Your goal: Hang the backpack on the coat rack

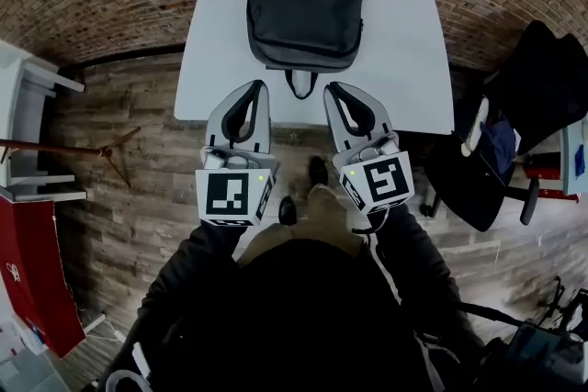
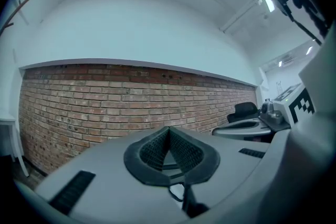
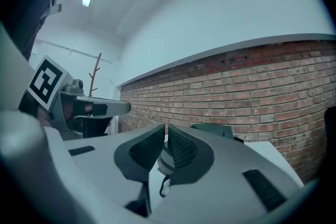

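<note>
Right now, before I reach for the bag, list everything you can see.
backpack: one, dark grey, lying flat on the table
table: one, white, against the brick wall
coat rack: one, wooden, standing left of the table
office chair: one, black, right of the table, dark clothing draped over it
shelf unit: one, white, far left
left gripper: grey, shut, empty, aimed at the backpack
right gripper: grey, shut, empty, aimed at the backpack
</note>
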### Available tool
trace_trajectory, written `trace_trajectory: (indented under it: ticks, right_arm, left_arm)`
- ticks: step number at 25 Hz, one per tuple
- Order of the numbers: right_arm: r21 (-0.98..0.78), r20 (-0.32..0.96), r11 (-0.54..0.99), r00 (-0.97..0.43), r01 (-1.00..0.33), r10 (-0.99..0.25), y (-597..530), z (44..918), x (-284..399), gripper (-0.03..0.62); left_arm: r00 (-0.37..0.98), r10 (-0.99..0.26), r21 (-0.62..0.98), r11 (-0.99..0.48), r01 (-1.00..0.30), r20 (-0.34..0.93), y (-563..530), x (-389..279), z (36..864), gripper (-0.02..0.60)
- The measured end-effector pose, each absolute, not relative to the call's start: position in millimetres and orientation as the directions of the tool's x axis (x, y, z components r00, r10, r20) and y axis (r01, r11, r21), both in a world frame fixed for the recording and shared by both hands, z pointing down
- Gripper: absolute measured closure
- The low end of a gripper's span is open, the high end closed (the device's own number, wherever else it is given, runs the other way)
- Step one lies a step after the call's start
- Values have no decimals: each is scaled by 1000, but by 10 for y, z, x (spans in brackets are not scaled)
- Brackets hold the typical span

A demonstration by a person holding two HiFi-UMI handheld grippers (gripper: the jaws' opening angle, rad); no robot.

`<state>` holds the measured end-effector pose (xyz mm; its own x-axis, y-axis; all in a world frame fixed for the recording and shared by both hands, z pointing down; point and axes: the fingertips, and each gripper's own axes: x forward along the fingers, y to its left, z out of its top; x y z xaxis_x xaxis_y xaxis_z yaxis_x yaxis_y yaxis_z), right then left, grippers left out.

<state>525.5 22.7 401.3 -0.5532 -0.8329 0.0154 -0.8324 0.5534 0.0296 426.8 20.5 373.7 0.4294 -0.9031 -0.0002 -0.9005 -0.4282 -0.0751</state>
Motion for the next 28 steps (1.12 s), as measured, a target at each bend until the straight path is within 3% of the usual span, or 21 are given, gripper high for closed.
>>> trace_trajectory:
  ticks: [7,12,18,23,28]
  right_arm:
    - [11,87,589,-586,-808,-806,-269,4388,5300,580]
    - [58,160,647,-632,-761,-758,-534,4751,5294,514]
    - [280,258,703,-654,-654,-711,-795,5275,5288,491]
    - [363,302,723,-660,-587,-688,-946,5638,5160,451]
    - [471,368,690,-589,-549,-720,-1078,5943,5097,437]
  left_arm:
    - [398,-917,-56,-400,-915,34,-225,4296,3932,572]
    - [381,-923,-38,-383,-923,49,-512,4389,4146,572]
    - [353,-934,-41,-355,-934,51,-794,4446,4447,572]
    - [327,-944,-49,-329,-943,48,-934,4383,4668,572]
    - [300,-952,-57,-303,-951,53,-973,4274,4784,572]
